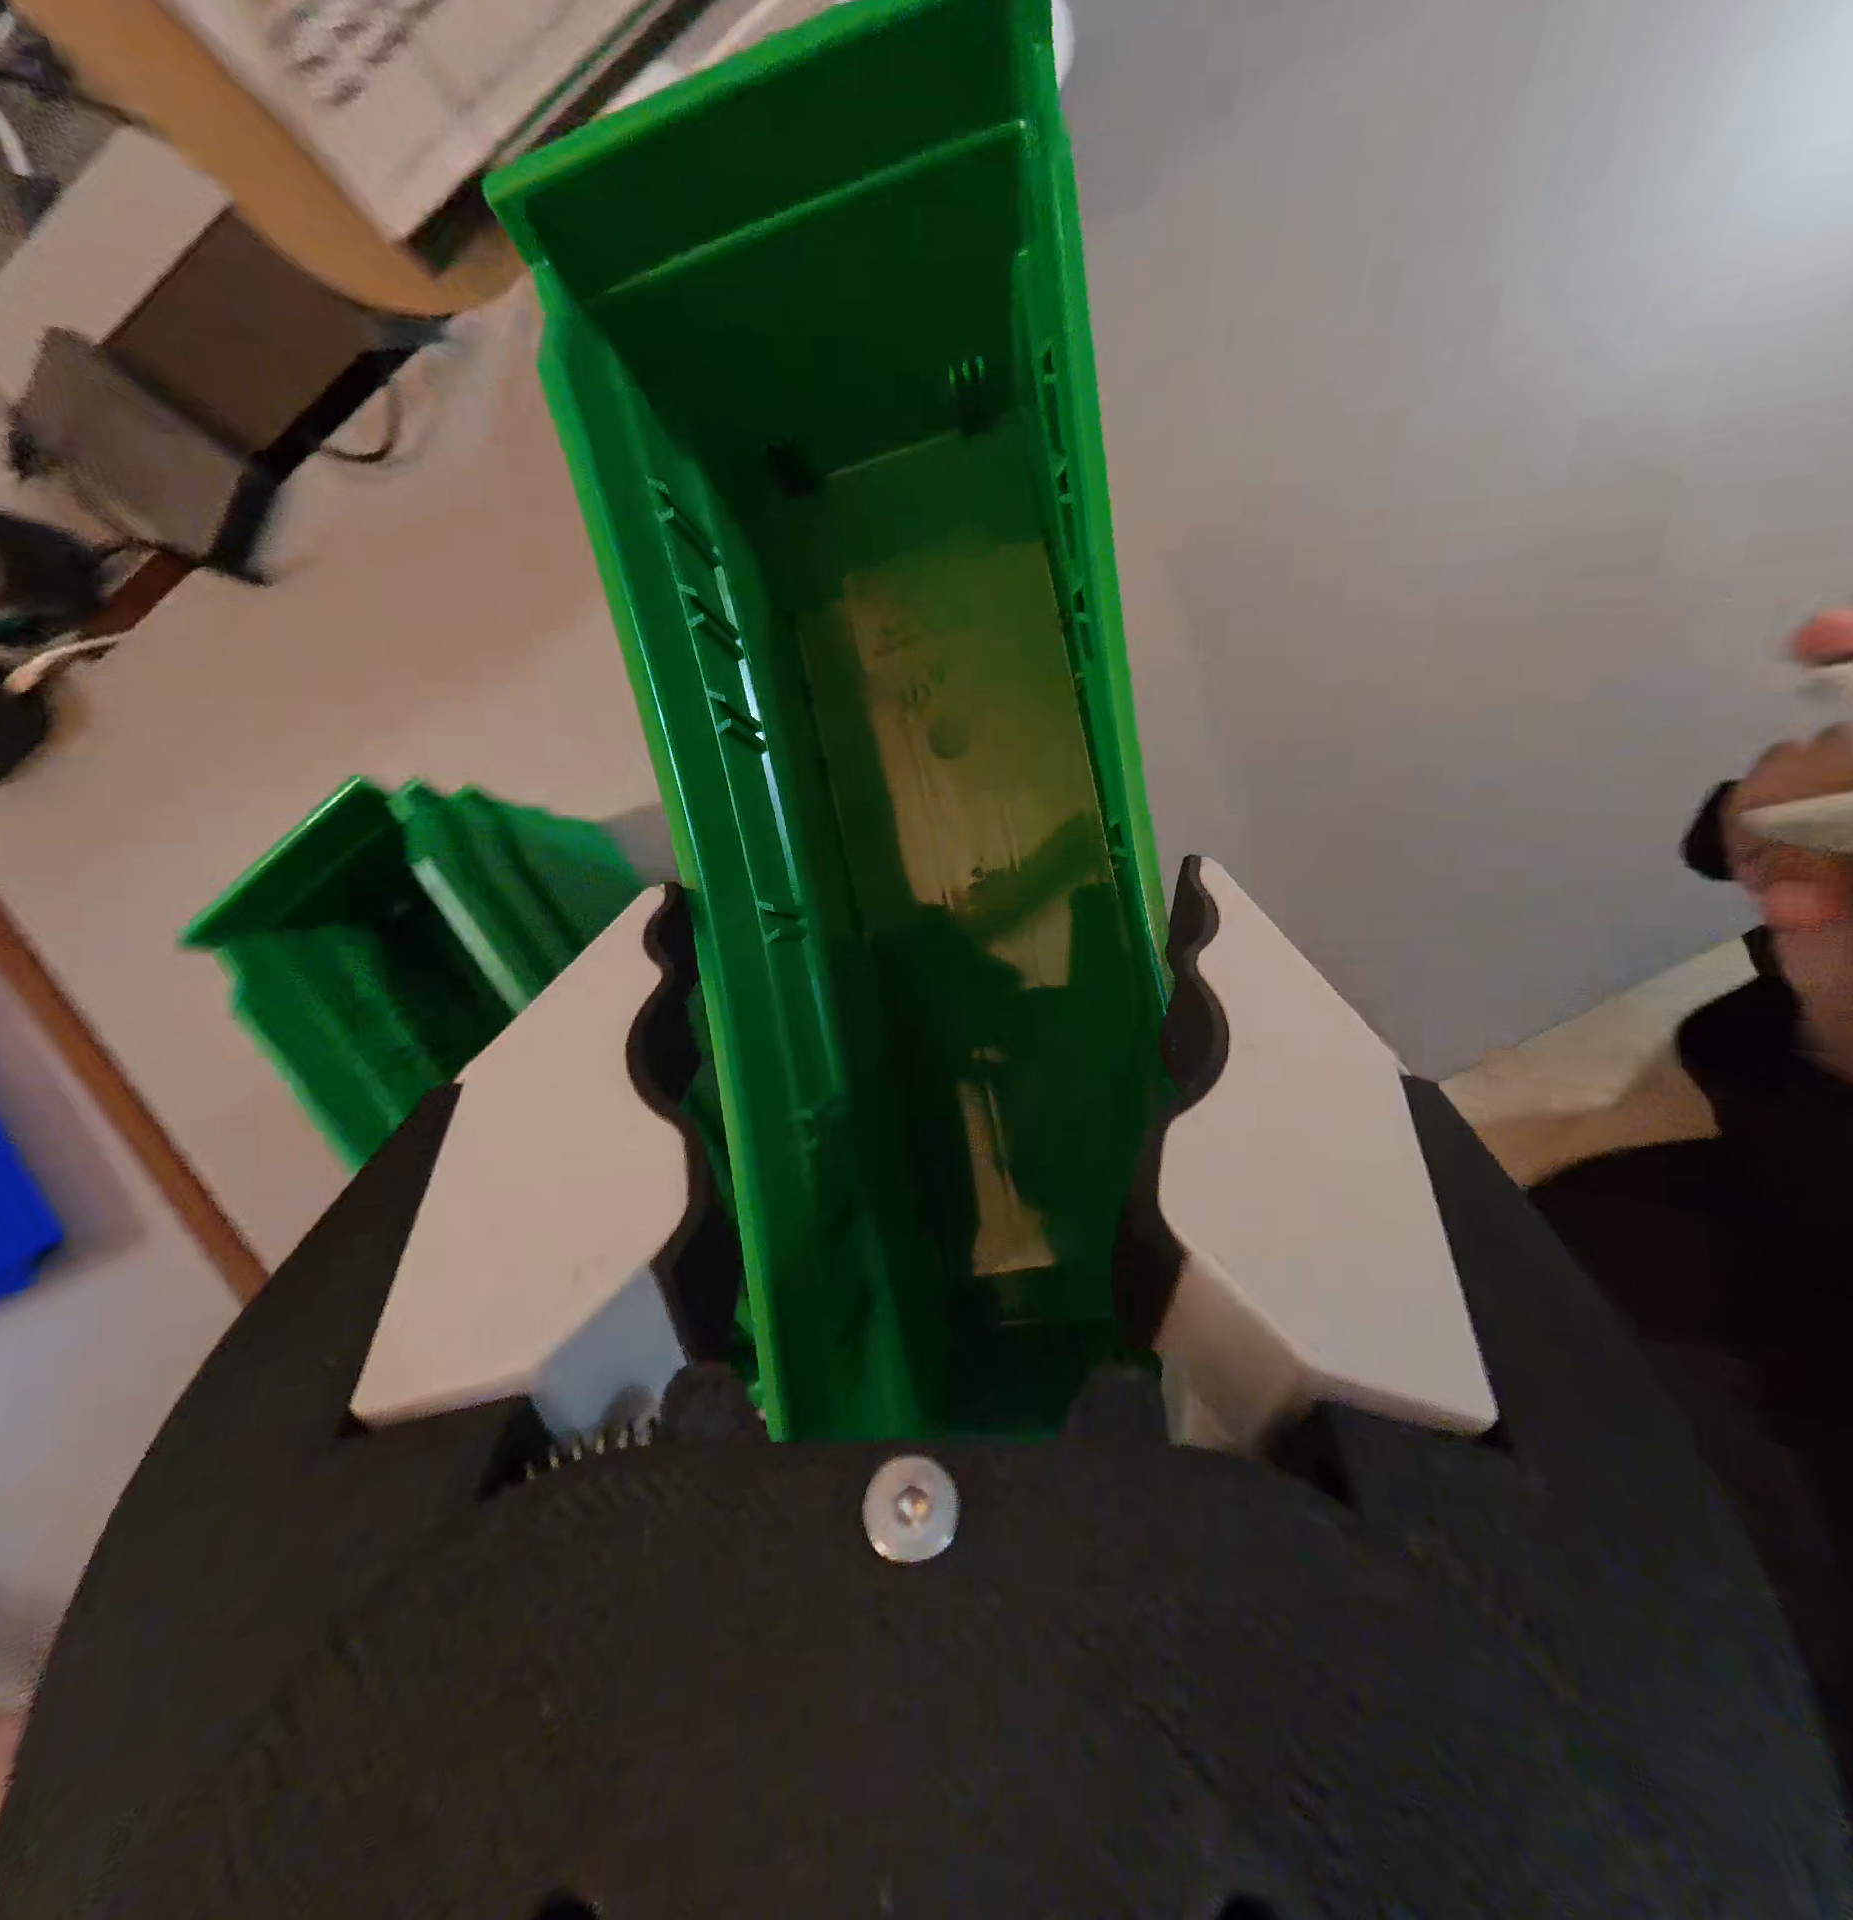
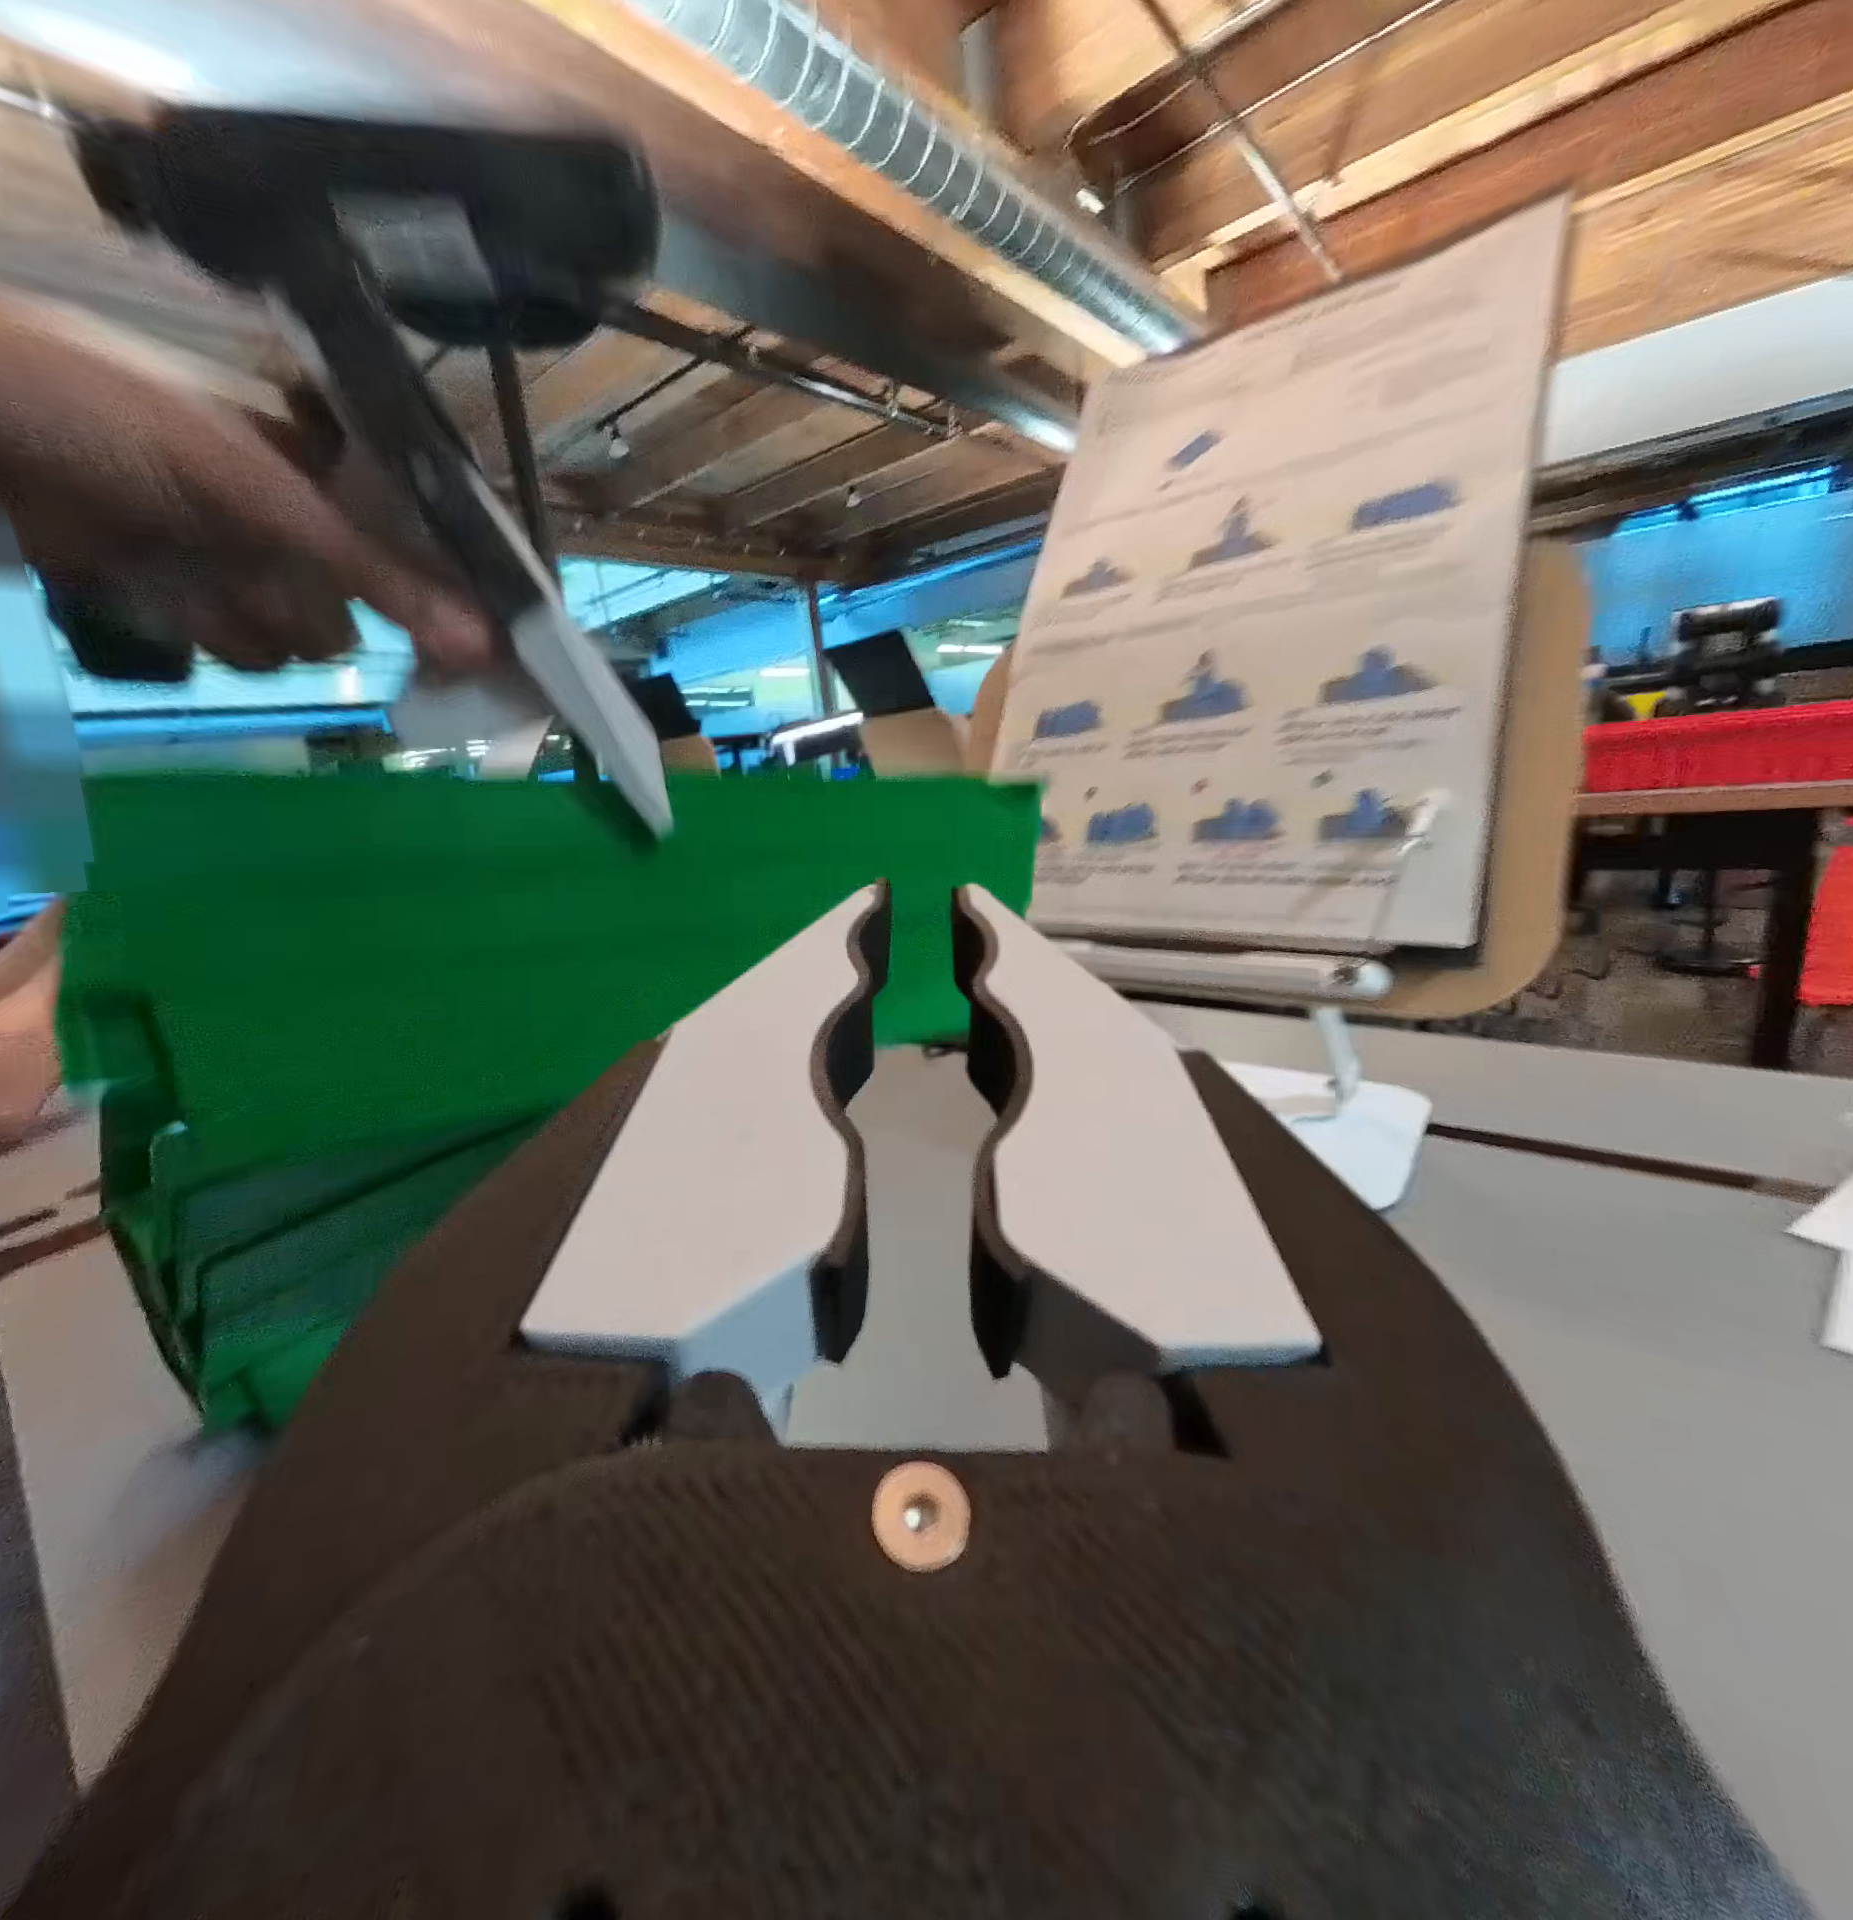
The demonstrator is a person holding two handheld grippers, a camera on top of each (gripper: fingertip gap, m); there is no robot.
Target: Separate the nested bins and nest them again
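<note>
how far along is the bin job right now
Separation looks done: one green bin is lifted clear of the stack of bins left on the table. In hand: the left gripper clamps that bin across its sides. The right gripper holds nothing, its jaws a narrow gap apart. Left to do: lower the lifted bin back into the stack; whether the stack needs more separating is unclear.

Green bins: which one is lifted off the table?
The single bin clamped in the left gripper; the other green bins sit nested on the table.
</note>
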